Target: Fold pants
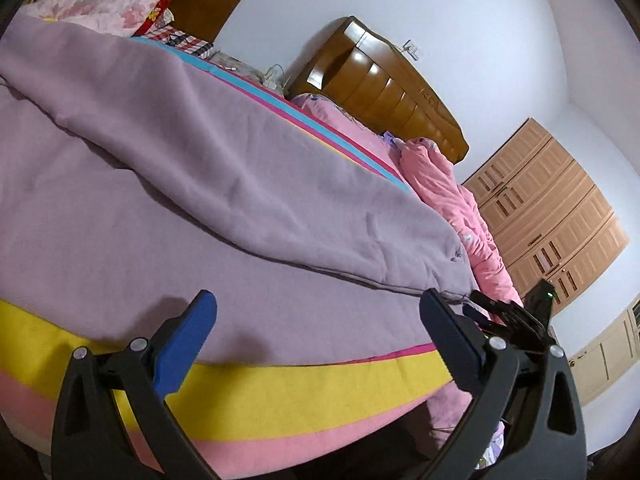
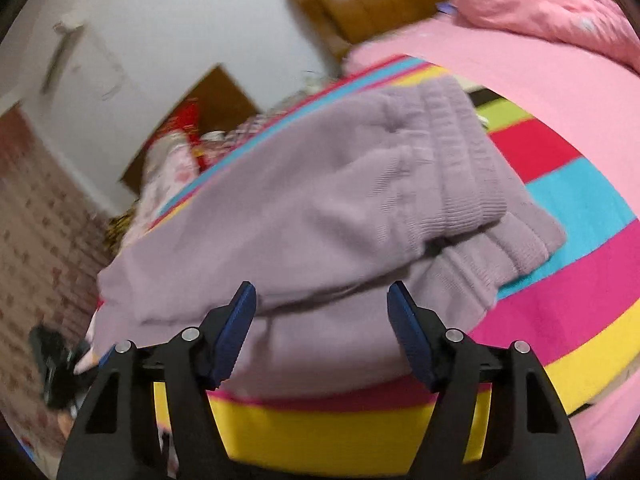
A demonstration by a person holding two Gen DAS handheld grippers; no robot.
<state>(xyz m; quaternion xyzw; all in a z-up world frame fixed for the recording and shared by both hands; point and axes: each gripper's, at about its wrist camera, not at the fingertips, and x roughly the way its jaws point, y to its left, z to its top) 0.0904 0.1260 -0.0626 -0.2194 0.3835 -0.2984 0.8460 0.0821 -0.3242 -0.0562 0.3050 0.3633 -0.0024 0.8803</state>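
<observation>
Lilac sweatpants (image 1: 240,184) lie on a striped blanket (image 1: 280,396), with one leg laid over the other. My left gripper (image 1: 320,300) hovers just above the near edge of the pants. It is open very wide, and its blue pads (image 1: 188,344) touch no cloth. In the right wrist view the ribbed waistband (image 2: 460,160) of the pants (image 2: 320,208) is doubled over at the right end. My right gripper (image 2: 322,292) is open over the near edge, pads clear of the fabric. Part of my right gripper (image 1: 508,314) also shows at the right end of the pants in the left wrist view.
The blanket covers a bed with a pink sheet (image 2: 540,92) and a bunched pink quilt (image 1: 452,200). A wooden headboard (image 1: 392,84) stands behind, a wardrobe (image 1: 548,216) at the right, and pillows (image 1: 104,4) at the far left. A dark blurred shape (image 2: 52,364) sits at the lower left.
</observation>
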